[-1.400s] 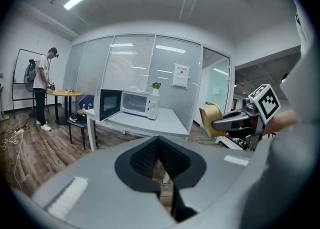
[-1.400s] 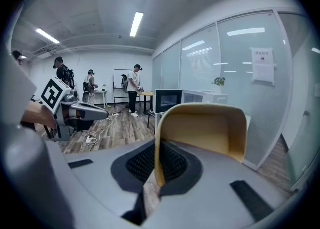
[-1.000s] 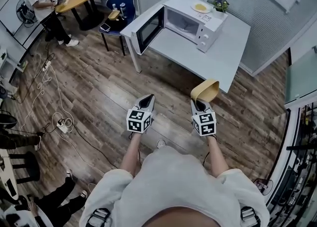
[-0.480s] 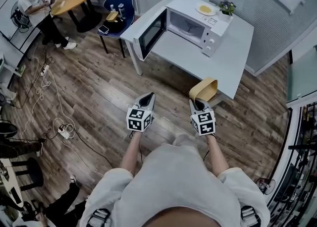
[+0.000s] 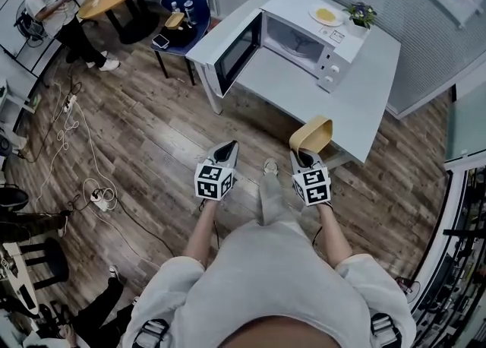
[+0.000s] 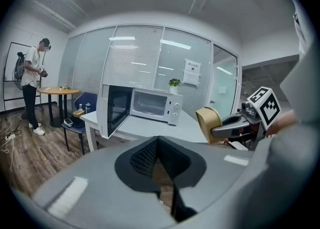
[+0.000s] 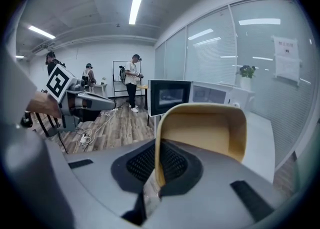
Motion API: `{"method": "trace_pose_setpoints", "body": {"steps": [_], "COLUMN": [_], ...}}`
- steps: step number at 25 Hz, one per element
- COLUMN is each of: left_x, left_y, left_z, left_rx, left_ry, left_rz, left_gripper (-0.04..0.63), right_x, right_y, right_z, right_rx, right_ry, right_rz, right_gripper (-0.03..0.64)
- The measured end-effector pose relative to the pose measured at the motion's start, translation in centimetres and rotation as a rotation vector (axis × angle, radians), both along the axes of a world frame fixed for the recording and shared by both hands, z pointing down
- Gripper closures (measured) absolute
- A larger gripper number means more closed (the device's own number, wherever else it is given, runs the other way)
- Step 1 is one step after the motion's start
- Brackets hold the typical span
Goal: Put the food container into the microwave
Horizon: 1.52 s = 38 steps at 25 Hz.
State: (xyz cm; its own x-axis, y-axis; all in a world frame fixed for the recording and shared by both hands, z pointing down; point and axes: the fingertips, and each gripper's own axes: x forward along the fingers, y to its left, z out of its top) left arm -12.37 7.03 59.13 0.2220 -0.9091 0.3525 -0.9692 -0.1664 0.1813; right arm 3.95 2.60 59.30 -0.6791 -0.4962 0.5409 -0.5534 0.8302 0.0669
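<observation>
Right gripper fingers clamped food container wall, held ahead for open microwave, upper centre; left gripper fingers together, empty.

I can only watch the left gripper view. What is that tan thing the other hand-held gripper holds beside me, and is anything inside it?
Observer: It is the food container. The right gripper view looks straight into it, and it appears empty.
Operator: How is it gripped?
Observer: The right hand-held gripper is shut on one thin side wall, pinched between its pads.
Operator: Is anything lying on top of the microwave?
Observer: The head view shows a plate with something yellow on it.
</observation>
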Motion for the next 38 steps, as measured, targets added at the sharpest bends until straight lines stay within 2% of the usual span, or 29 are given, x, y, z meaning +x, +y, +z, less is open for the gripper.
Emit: {"method": "trace_pose_setpoints", "body": {"steps": [10, 21, 28, 38], "left_x": [-1.5, -4.1, -5.0, -5.3], "left_y": [-8.6, -20.9, -27.2, -34.1], "left_z": [1.0, 0.2, 0.2, 0.4], "left_rx": [-0.04, -0.058, -0.068, -0.078], "left_ry": [-0.007, 0.003, 0.001, -0.002], "left_rz": [-0.004, -0.022, -0.026, -0.004], "left_gripper": [0.584, 0.584, 0.584, 0.584], "right_x": [-3.7, -8.5, -11.2, -13.1], "right_y": [-8.3, -20.2, -25.9, -31.6], "right_z": [0.9, 0.3, 0.3, 0.6], "right_rx": [-0.012, -0.002, -0.017, -0.032], "right_ry": [0.005, 0.027, 0.024, 0.013], "right_rz": [-0.073, -0.166, -0.222, -0.242], "right_gripper": [0.601, 0.601, 0.601, 0.601]}}
